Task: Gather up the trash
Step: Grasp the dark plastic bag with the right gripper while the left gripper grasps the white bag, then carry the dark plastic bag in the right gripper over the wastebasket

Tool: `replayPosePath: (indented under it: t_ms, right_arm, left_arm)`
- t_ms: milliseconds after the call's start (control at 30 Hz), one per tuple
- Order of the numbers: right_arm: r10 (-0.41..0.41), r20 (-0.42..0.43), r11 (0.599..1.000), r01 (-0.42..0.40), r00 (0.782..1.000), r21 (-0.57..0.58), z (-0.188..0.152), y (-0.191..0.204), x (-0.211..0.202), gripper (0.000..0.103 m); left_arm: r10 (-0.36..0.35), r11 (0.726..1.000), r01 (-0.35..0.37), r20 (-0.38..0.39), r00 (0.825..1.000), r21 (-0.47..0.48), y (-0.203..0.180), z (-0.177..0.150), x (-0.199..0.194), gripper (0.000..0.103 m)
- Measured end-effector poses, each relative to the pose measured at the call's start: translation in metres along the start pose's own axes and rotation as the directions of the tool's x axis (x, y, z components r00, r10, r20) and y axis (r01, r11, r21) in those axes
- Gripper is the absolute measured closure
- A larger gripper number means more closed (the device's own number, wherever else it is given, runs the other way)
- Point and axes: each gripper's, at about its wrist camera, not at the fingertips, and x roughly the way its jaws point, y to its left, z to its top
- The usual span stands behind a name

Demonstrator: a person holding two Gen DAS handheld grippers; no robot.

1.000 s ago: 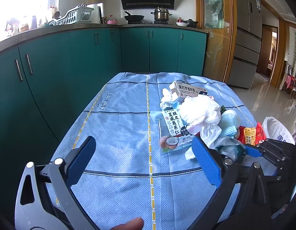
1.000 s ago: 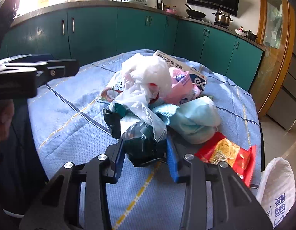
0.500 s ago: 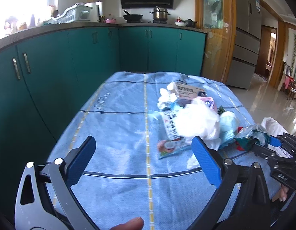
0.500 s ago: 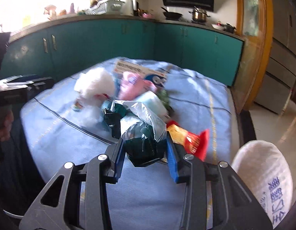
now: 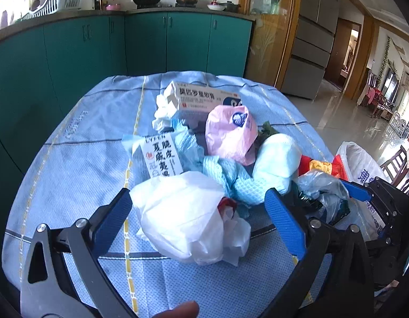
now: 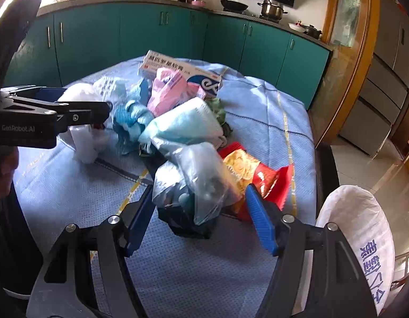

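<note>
A heap of trash lies on the blue tablecloth (image 5: 79, 148). My left gripper (image 5: 196, 201) is open, its blue fingers on either side of a crumpled white plastic bag (image 5: 183, 212) without pressing it. My right gripper (image 6: 199, 193) has its jaws opening. A clear plastic bag with dark contents (image 6: 193, 185) sits between them on the cloth, and the right pad stands apart from it. Behind it lie a red-and-yellow snack wrapper (image 6: 257, 175), a pale blue mask (image 6: 183, 122), a pink bag (image 5: 231, 132), a printed snack packet (image 5: 159, 156) and a medicine box (image 5: 204, 98).
A white sack (image 6: 363, 233) with blue lettering stands off the table's right edge, beside my right gripper. Green kitchen cabinets (image 5: 151, 42) run behind and to the left of the table. A tiled floor (image 5: 350, 116) opens to the right.
My left gripper has moved forward and down, so the white bag now lies between its fingers. My right gripper's jaws have spread off the clear bag they were clamping.
</note>
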Motion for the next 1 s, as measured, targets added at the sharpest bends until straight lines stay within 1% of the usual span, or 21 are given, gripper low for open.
replayPosePath:
  t_ms: [33, 67, 133, 200, 267, 333, 500, 700, 833, 867, 900, 967, 1000]
  right_arm:
    - [-0.012, -0.008, 1.000, 0.012, 1.000, -0.010, -0.001, 0.002, 0.003, 0.035]
    - [-0.019, -0.012, 1.000, 0.019, 1.000, -0.016, -0.001, 0.004, 0.004, 0.035]
    - [-0.025, -0.016, 0.999, 0.024, 1.000, -0.024, -0.001, 0.005, 0.006, 0.035]
    - [-0.025, -0.016, 0.999, 0.025, 1.000, -0.025, -0.001, 0.006, 0.006, 0.035]
    - [-0.025, -0.014, 0.999, 0.024, 1.000, -0.023, -0.001, 0.006, 0.006, 0.035]
    - [-0.026, -0.016, 0.999, 0.026, 1.000, -0.020, -0.001, 0.005, 0.007, 0.035]
    - [-0.028, -0.015, 0.999, 0.027, 0.999, -0.019, -0.001, 0.005, 0.007, 0.035]
    - [-0.025, -0.008, 1.000, 0.025, 1.000, -0.016, 0.000, 0.003, 0.007, 0.035]
    - [-0.024, -0.009, 1.000, 0.024, 1.000, -0.012, -0.001, 0.004, 0.007, 0.035]
    - [-0.023, -0.005, 1.000, 0.023, 1.000, -0.010, 0.000, 0.003, 0.006, 0.036]
    - [-0.020, -0.001, 1.000, 0.020, 1.000, -0.008, 0.000, 0.003, 0.005, 0.044]
    - [-0.008, 0.007, 1.000, 0.008, 1.000, 0.000, 0.000, 0.002, 0.003, 0.050]
    - [-0.006, 0.011, 1.000, 0.006, 1.000, 0.003, 0.001, 0.002, 0.002, 0.050]
  left_arm:
    - [0.007, 1.000, -0.007, -0.001, 1.000, 0.002, 0.002, -0.002, 0.000, 0.010]
    - [0.014, 1.000, -0.014, -0.003, 1.000, 0.006, 0.003, -0.003, 0.001, 0.023]
    - [0.025, 1.000, -0.024, -0.013, 1.000, 0.013, 0.006, -0.005, 0.002, 0.037]
    - [0.014, 1.000, -0.014, -0.014, 1.000, 0.014, 0.009, -0.007, 0.001, 0.042]
    - [0.009, 1.000, -0.009, -0.010, 1.000, 0.018, 0.009, -0.008, -0.002, 0.054]
    - [0.008, 1.000, -0.008, -0.003, 1.000, 0.020, 0.009, -0.009, -0.005, 0.062]
    - [-0.013, 0.999, 0.013, -0.002, 1.000, 0.030, 0.008, -0.011, -0.010, 0.064]
    - [0.009, 0.999, -0.010, 0.032, 0.999, 0.040, 0.005, -0.009, -0.018, 0.065]
    - [0.018, 0.999, -0.019, 0.053, 0.998, 0.033, 0.006, -0.008, -0.023, 0.071]
    - [0.017, 0.999, -0.019, 0.059, 0.998, 0.034, 0.007, -0.008, -0.024, 0.073]
    - [0.018, 0.999, -0.020, 0.065, 0.998, 0.034, 0.007, -0.008, -0.026, 0.073]
    - [0.017, 0.999, -0.020, 0.080, 0.997, 0.035, 0.007, -0.007, -0.031, 0.076]
    - [0.018, 0.999, -0.021, 0.088, 0.996, 0.032, 0.007, -0.006, -0.034, 0.076]
